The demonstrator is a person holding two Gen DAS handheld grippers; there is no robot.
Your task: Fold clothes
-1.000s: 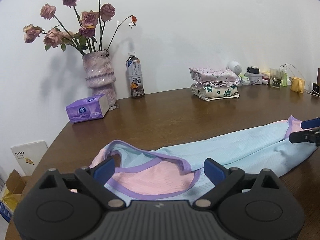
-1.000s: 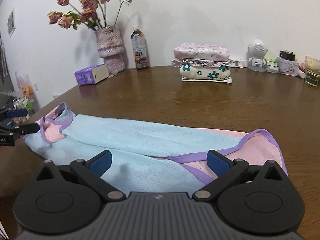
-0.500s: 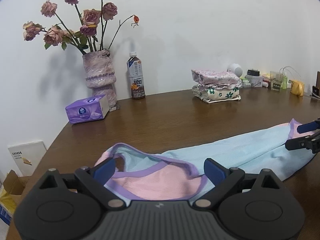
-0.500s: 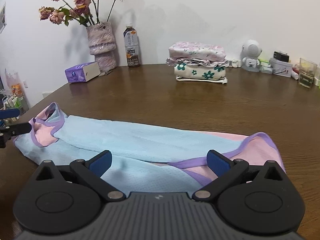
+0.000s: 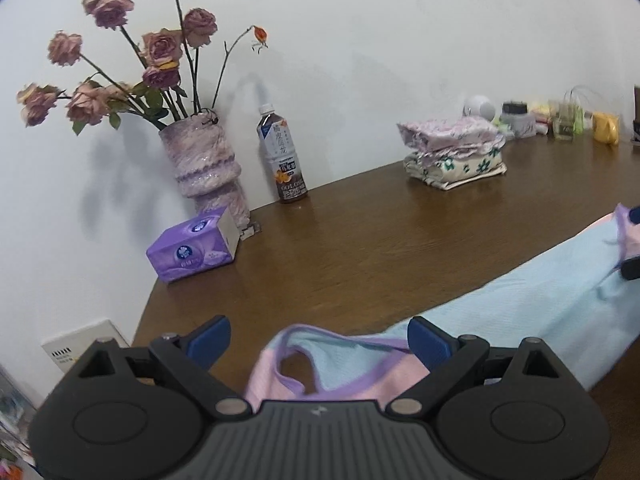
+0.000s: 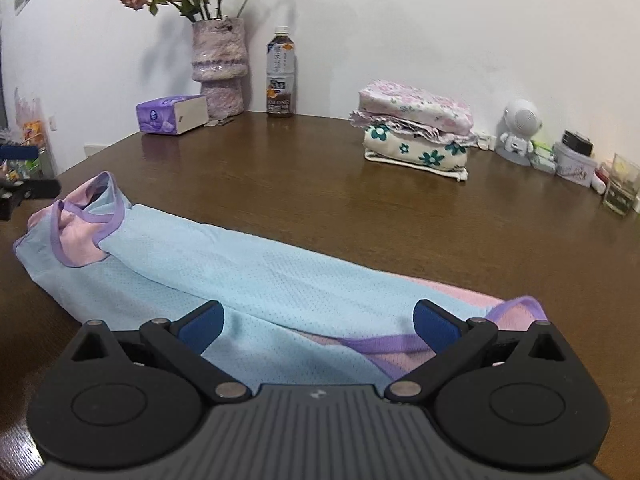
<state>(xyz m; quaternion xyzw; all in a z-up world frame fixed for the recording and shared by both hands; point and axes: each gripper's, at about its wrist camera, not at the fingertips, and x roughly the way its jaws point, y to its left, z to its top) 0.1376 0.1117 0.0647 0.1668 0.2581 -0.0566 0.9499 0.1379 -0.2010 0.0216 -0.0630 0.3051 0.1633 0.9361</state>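
On the near part of the brown table (image 6: 360,216) lies the garment (image 6: 248,280), a light-blue mesh top with pink panels and purple trim, folded lengthwise into a long band across both views. One end with a purple-edged opening sits just in front of the left gripper (image 5: 318,340); jaws spread wide, blue pads either side of that opening, nothing pinched. Other end, pink with a purple edge, sits under the right gripper (image 6: 318,322); jaws also wide apart, pads over the cloth, not clamped on it. In the right wrist view the left gripper's dark tips show at the far left edge, just beside the garment's collar end; contact unclear. Farther back, a stack of folded clothes (image 6: 416,132), floral prints, well apart from the garment. Near the wall: vase (image 5: 206,168) with dried pink roses (image 5: 120,76), bottle (image 5: 282,160) beside it, purple tissue box (image 5: 196,244) in front of the vase. Far right along the wall: small white figure (image 6: 518,132), jars, a glass (image 6: 622,188).
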